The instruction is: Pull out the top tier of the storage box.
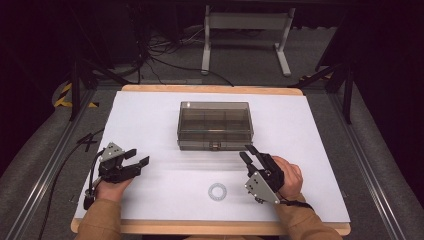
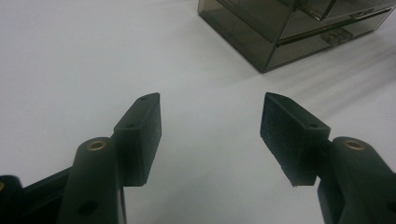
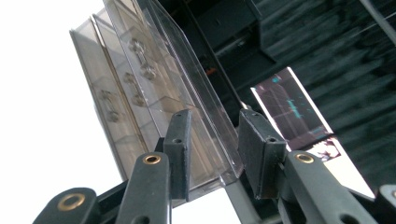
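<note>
A smoky, see-through compartment box (image 1: 215, 125) sits lid down at the middle of the white bench (image 1: 150, 115), its latch on the near wall. No brand, label or writing can be read on it. The right gripper (image 1: 248, 153) is just near of the box's right front corner; its fingers (image 3: 180, 140) stand partly apart around the corner edge of the box, holding nothing. The left gripper (image 1: 139, 157), at the near left, has its fingers wide apart and empty. A small white ring (image 1: 217, 191) lies near the front edge.
</note>
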